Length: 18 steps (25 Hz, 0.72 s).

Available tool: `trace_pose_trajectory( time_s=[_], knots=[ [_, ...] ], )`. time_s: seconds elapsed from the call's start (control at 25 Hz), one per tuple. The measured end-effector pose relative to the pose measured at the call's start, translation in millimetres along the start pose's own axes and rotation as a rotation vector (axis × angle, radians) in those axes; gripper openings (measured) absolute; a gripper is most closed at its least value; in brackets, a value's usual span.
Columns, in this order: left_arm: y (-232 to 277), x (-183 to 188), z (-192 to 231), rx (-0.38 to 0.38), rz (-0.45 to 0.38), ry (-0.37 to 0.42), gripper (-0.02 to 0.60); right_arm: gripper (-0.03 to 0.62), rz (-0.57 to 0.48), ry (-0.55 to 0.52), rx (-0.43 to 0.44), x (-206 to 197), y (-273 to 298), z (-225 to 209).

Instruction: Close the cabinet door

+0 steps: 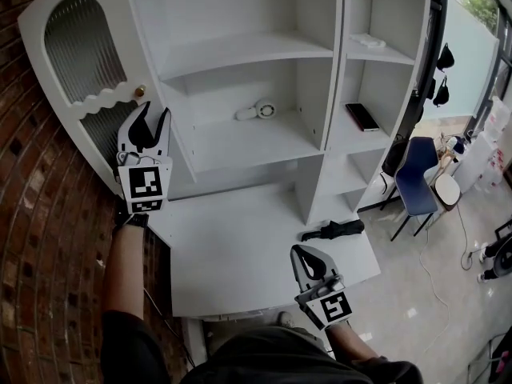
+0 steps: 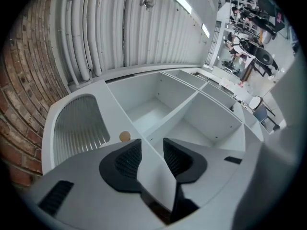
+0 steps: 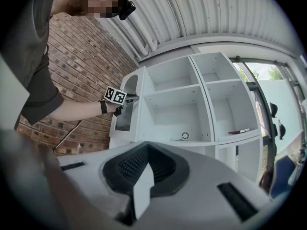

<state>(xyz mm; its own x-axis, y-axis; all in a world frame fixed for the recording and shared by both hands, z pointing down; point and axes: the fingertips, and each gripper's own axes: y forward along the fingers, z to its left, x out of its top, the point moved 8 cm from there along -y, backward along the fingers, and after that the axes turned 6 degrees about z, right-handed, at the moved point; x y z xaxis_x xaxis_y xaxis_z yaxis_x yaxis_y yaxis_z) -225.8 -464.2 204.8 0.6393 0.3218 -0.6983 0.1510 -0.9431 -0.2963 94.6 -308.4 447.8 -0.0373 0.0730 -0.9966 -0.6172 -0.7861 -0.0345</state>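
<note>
The white cabinet door (image 1: 72,62) with its arched ribbed pane stands swung open at the left, against the brick wall. A brass knob (image 1: 140,91) sits near the door's right edge. My left gripper (image 1: 154,110) is raised at that edge, just below the knob. Its jaws are apart, and in the left gripper view (image 2: 152,145) a white panel edge lies between them, with the knob (image 2: 124,136) just to the left. I cannot see the pads pressing on it. My right gripper (image 1: 298,250) hovers low over the white countertop (image 1: 240,254), its fingertips together and empty.
A black folded umbrella (image 1: 332,230) lies on the countertop's right side. A small white round device (image 1: 258,112) sits on the middle shelf, and a dark flat item (image 1: 362,117) lies on the right shelf. A blue chair (image 1: 416,182) stands at the right. The brick wall (image 1: 40,254) is close on the left.
</note>
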Motion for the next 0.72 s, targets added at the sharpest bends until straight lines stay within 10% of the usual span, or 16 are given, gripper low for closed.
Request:
trace_pose_trajectory(
  time_s=[0.72],
  knots=[
    [-177,0,17,0.012,-0.023,-0.141,0.110,0.000,-0.084,-0.078,0.159,43,29,61]
  ],
)
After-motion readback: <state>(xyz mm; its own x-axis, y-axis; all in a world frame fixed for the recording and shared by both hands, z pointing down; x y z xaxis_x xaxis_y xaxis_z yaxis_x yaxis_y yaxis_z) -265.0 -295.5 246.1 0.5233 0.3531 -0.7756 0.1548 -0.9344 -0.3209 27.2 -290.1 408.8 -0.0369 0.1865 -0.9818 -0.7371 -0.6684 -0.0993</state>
